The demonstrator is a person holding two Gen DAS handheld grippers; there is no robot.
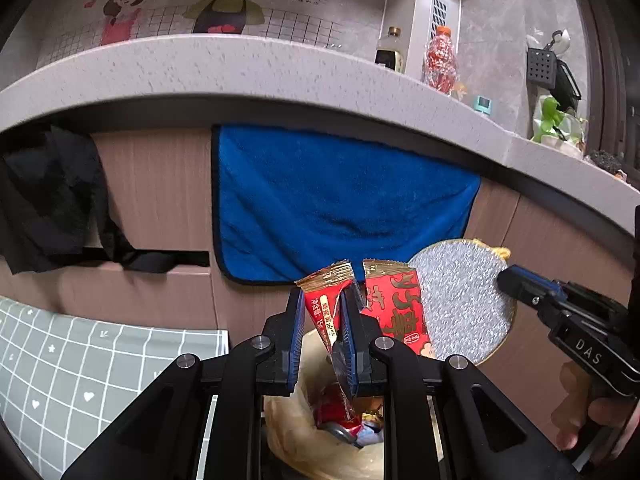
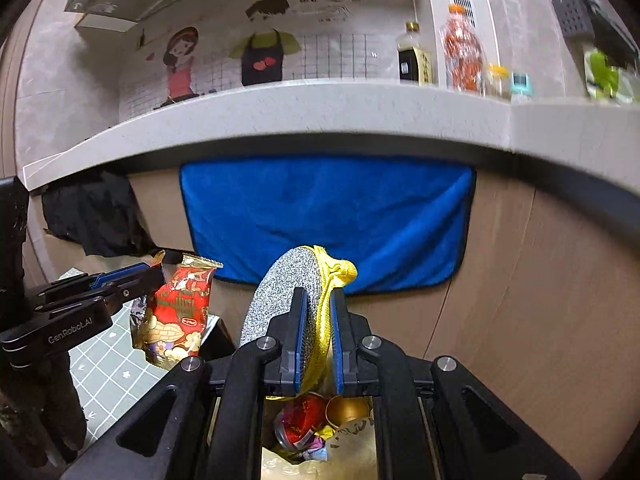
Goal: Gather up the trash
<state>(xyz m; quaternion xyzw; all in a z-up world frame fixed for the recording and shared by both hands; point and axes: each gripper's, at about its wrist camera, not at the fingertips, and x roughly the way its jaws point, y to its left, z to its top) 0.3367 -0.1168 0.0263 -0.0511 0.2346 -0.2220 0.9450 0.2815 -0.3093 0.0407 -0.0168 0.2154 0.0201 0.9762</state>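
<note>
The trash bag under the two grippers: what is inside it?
Inside the trash bag I can see a red crumpled wrapper, a gold cup and small colourful scraps. The gripper frames cover the rest, so deeper contents cannot be seen.

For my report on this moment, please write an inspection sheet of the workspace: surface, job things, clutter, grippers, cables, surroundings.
Surface: grey speckled countertop above brown cabinet fronts.
Job's things: red snack wrapper; round silver scouring pad with yellow edge; lined trash bin below, already holding trash.
Clutter: two bottles on the countertop.
Grippers: left gripper jaws shut on the wrapper; right gripper jaws shut on the pad.
Cables: nothing seen.
Surroundings: blue towel, black cloth, cartoon wall sticker, grey grid mat.
</note>
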